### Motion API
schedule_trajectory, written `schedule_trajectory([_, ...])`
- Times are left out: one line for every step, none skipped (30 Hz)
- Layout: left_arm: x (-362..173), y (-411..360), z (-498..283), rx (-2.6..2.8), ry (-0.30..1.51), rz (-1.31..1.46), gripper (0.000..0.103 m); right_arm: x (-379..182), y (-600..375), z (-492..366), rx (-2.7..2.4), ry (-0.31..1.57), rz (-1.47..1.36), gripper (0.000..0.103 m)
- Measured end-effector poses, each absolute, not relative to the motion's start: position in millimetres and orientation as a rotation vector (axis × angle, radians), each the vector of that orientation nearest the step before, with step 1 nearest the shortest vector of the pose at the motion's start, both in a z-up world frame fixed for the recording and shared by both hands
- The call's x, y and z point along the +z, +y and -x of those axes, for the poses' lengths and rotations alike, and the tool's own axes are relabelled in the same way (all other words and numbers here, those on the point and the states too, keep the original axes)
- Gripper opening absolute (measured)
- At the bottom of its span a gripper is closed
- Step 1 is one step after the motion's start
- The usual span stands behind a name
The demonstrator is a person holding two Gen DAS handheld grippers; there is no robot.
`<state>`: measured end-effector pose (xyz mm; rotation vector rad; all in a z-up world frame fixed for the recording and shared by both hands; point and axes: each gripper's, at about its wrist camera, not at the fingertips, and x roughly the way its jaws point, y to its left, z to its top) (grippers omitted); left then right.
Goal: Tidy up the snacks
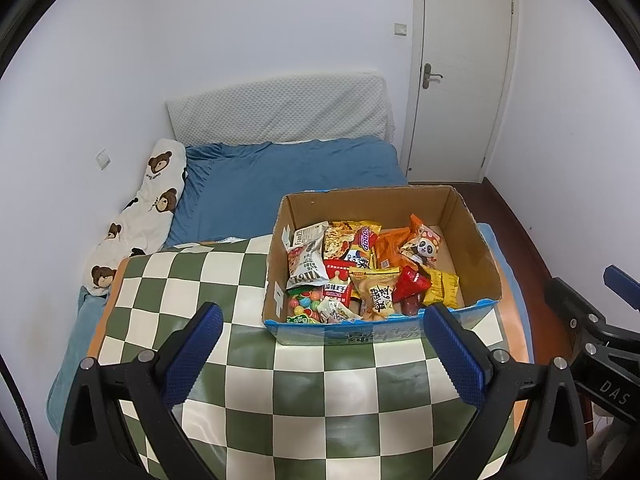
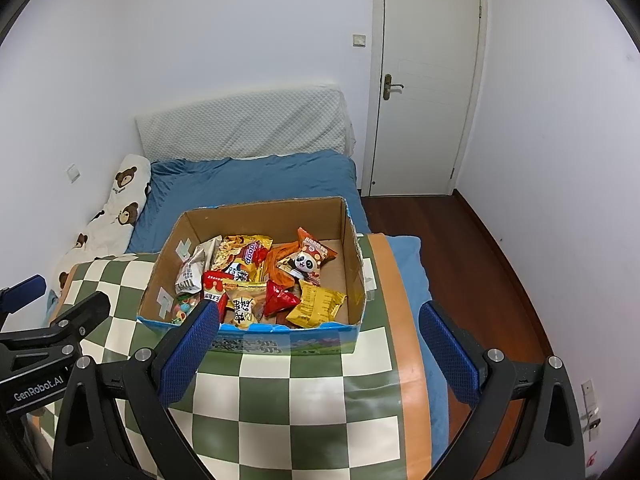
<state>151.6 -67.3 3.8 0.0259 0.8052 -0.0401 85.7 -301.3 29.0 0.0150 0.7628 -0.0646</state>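
- Nearest, the left gripper (image 1: 323,322) hangs above a green-and-white checked counter (image 1: 248,360). Its blue-padded fingers are spread wide and hold nothing.
- The right gripper (image 2: 319,322) hangs beside it over the same counter, fingers likewise spread wide and empty. Its left finger overlaps the box's near left corner in the right wrist view; whether it touches cannot be told.
- Just beyond both grippers sits an open cardboard box (image 1: 476,240) with a blue printed front wall, on the counter's far right part. Its long axis runs left to right across both views.
- The snacks (image 1: 360,272) lie inside the box in a loose heap, crowded toward its left and near sides; the far right corner of the floor is bare.
- Among them: a grey-white bag (image 1: 306,258) at the left, a panda packet (image 1: 424,246) toward the back, a red pouch (image 1: 410,284) and a yellow packet (image 1: 442,288) near the front right.
- Judging by the views, the box lies ahead and slightly right of the left gripper, and ahead and left of the right gripper. The right gripper looks nearer the yellow packet, the left nearer the grey-white bag.
- Farther back, a bed (image 1: 280,184) with a blue sheet and a bear-print pillow (image 1: 156,200), then a closed white door (image 1: 464,72).
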Motion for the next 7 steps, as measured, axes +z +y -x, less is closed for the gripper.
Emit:
schedule_trajectory([4.2, -67.1, -151.9, -0.040, 0.805, -0.027, 0.103, 29.0, -301.4, -86.1, -0.064, 0.763, -0.015, 0.102])
schedule_trajectory([3.9, -67.3, -151.6, -0.039, 0.806, -0.027, 0.103, 29.7, -301.0, -85.9, -0.062, 0.763, -0.014, 0.102])
schedule_trajectory([4.3, -67.2, -151.7, -0.039, 0.806, -0.026, 0.103, 29.8, -300.9, -85.5, -0.063, 0.763, -0.014, 0.102])
schedule_trajectory([3.9, -67.3, -151.6, -0.039, 0.805, -0.025, 0.103, 29.3, -301.0, -86.4, -0.062, 0.764, -0.013, 0.102])
schedule_trajectory([3.9, -67.3, -151.7, -0.039, 0.805, -0.025, 0.103, 29.6, -300.8, -85.8, -0.060, 0.764, -0.012, 0.102])
schedule_trajectory([4.1, -67.0, -151.5, -0.037, 0.803, -0.025, 0.103, 29.6, -300.8, -86.2, -0.058, 0.764, -0.011, 0.102])
schedule_trajectory([3.9, -66.7, -151.3, -0.037, 0.802, -0.025, 0.103, 29.6, -300.9, -86.5, -0.056, 0.765, -0.012, 0.102])
